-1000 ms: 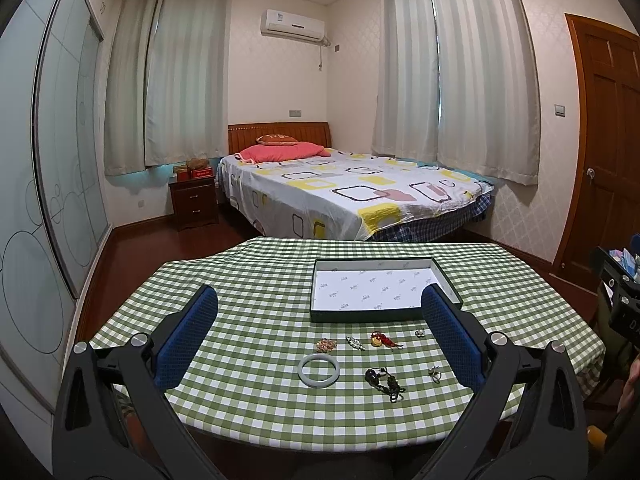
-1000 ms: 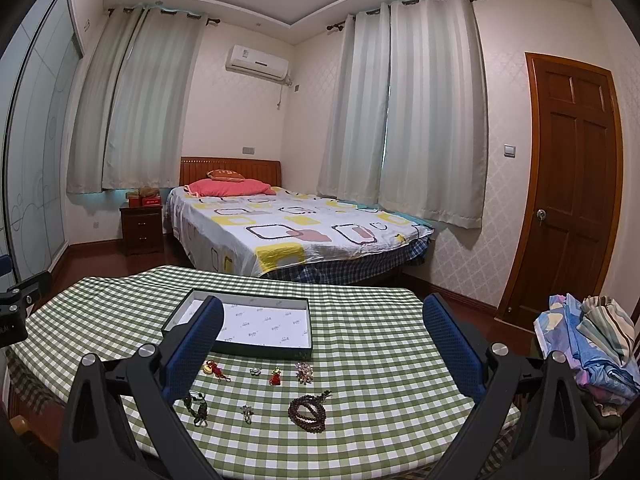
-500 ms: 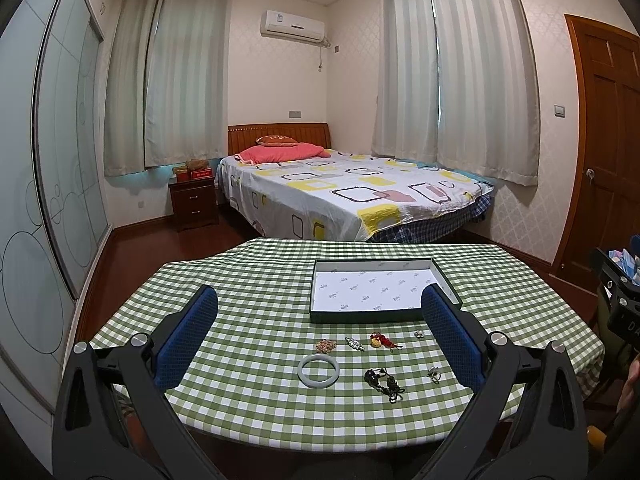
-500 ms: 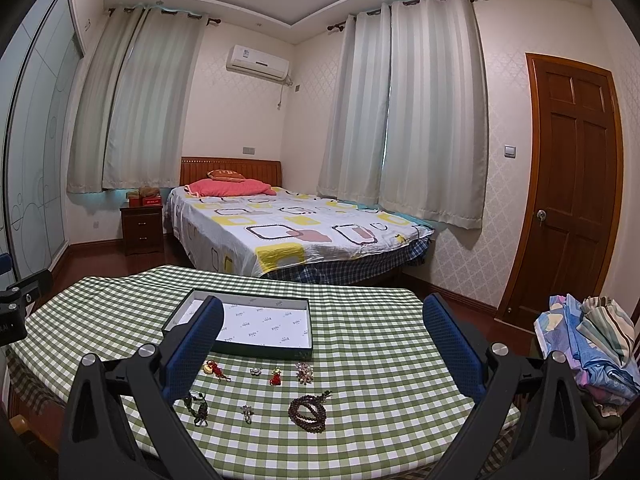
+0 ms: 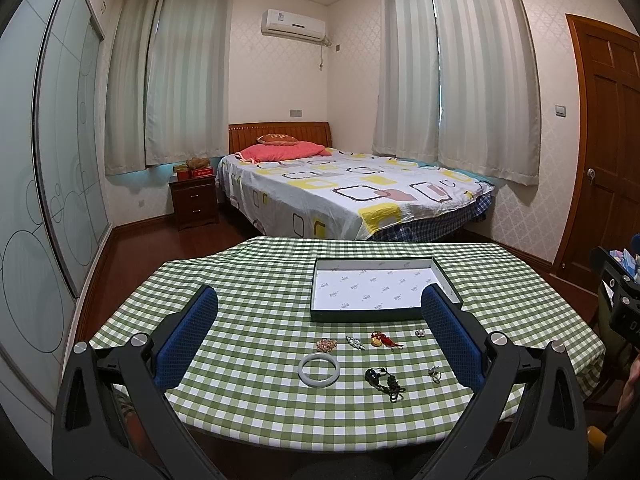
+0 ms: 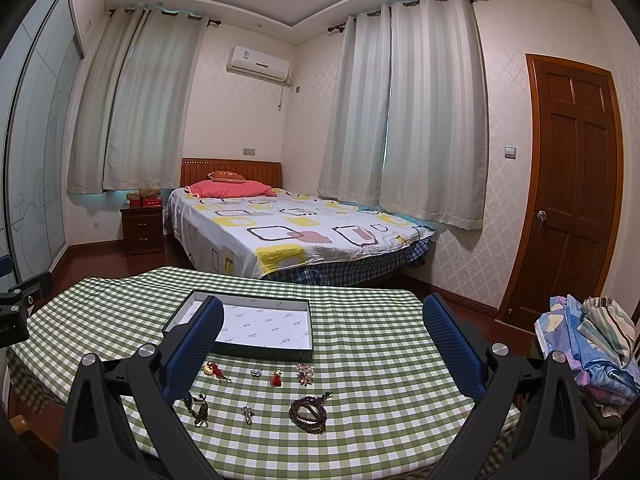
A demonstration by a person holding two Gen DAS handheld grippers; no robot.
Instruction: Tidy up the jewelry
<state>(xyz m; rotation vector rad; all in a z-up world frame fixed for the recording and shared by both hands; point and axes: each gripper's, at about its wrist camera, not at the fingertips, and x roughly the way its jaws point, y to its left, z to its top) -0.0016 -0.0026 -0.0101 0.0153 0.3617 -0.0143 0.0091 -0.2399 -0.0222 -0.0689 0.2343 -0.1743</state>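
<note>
A shallow dark-green tray with a white lining sits on the checked table; it also shows in the right wrist view. In front of it lie several jewelry pieces: a pale jade bangle, a red-and-gold charm, a dark pendant on a cord, and a brown bead bracelet. My left gripper is open and empty, held above the near table edge. My right gripper is open and empty, likewise short of the pieces.
The round table with the green checked cloth fills the foreground. A bed stands behind it and a nightstand at the back left. A pile of folded cloth lies at the right, near a wooden door.
</note>
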